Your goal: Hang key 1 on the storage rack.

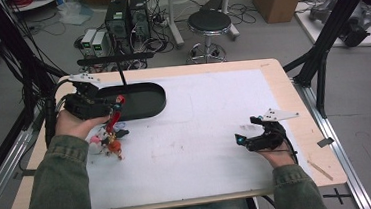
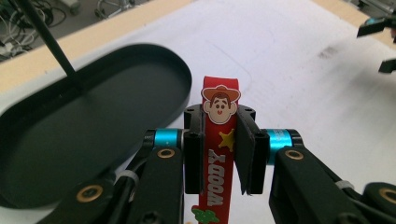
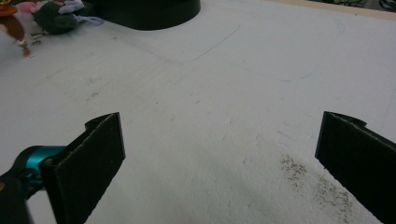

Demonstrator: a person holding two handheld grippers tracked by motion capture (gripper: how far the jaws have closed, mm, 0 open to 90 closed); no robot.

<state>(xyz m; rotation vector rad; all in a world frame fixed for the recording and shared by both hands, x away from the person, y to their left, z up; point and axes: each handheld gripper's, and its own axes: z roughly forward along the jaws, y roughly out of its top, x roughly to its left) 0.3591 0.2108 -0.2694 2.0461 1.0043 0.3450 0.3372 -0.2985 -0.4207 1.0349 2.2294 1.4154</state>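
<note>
One red strap (image 2: 219, 154), printed with a cowboy's face, a yellow star and white letters, is pinched upright between the jaws of the left gripper (image 2: 219, 154), which are pressed against its two flat sides. In the high view the same strap (image 1: 116, 112) hangs just off the near edge of the black oval tray (image 1: 148, 105), lifted clear of the white table cover (image 1: 201, 133) at the far left of the table. The tray looks bare inside apart from a thin black rod (image 2: 49, 42) standing in it, so by my reading nothing has yet been set down there. Just near of the strap, a small heap of toys (image 1: 107, 141) lies on the cover at the left, pink, white and orange pieces huddled together; these look like what is left to move. As I judge it, the work is at an early stage: one piece is picked up and close to the tray but not yet released over it, and the rest of the heap waits. Well apart on the right, the right gripper (image 1: 250, 131) sits low over the cover with its jaws spread wide and nothing between them, idle for now.
</note>
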